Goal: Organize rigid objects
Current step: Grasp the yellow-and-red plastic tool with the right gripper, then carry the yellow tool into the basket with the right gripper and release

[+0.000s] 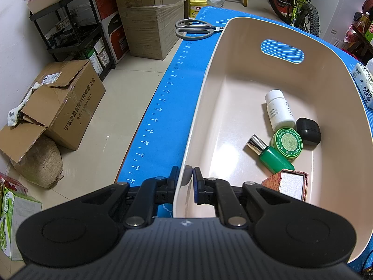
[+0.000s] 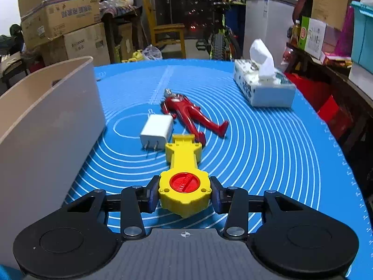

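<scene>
My left gripper (image 1: 186, 177) is shut on the near rim of the beige bin (image 1: 205, 88), one finger outside and one inside. In the bin lie a white pill bottle (image 1: 278, 109), a black case (image 1: 308, 131), a green ointment tin (image 1: 288, 142), a green bottle with a silver cap (image 1: 271, 155) and a small red box (image 1: 289, 184). My right gripper (image 2: 185, 192) is shut on a yellow toy with a red disc (image 2: 184, 182), just above the blue mat (image 2: 268, 144). A white charger (image 2: 156, 131) and a red figure (image 2: 191, 115) lie beyond it. The bin (image 2: 46, 126) stands to the left.
Grey scissors (image 1: 194, 29) lie on the mat beyond the bin. A tissue box (image 2: 262, 86) sits at the mat's far right. Cardboard boxes (image 1: 58, 107), a black shelf (image 1: 77, 30) and a bicycle (image 1: 296, 2) stand on the floor around the table.
</scene>
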`<state>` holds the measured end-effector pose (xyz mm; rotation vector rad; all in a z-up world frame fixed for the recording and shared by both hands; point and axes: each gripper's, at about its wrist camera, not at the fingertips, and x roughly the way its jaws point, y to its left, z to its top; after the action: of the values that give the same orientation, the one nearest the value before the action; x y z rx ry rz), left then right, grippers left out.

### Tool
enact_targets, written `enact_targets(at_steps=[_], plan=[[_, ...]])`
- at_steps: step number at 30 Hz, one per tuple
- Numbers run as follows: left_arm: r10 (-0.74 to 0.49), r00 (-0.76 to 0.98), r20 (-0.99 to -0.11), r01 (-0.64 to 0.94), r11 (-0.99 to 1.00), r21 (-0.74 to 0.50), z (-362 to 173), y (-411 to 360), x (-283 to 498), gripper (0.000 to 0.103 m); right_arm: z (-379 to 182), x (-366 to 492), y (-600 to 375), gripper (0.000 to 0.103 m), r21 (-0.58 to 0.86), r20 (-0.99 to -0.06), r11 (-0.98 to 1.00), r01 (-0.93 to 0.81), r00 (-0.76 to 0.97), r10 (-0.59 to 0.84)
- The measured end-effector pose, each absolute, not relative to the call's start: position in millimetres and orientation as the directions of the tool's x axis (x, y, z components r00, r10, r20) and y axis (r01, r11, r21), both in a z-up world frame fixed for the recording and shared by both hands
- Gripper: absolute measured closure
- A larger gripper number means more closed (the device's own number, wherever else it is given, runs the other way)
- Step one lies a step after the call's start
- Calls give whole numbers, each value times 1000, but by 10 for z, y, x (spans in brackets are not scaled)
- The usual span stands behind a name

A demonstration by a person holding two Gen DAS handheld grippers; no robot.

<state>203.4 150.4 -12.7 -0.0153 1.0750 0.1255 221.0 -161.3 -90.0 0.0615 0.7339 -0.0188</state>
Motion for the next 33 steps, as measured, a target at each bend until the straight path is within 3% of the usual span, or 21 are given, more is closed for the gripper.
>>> enact_targets(at_steps=[14, 23, 33], plan=[[95, 469, -878, -110, 993, 49, -120, 1507, 2033, 89, -259, 2131, -1549, 53, -18, -554, 1000, 8, 832, -17], [95, 469, -878, -110, 993, 48, -119, 1508, 2033, 89, 198, 2178, -1286, 53, 10, -465, 998, -70, 883, 66], [96, 469, -878, -110, 993, 50, -118, 1510, 2034, 89, 396, 2337, -754, 53, -9, -432, 975, -221, 880, 195]])
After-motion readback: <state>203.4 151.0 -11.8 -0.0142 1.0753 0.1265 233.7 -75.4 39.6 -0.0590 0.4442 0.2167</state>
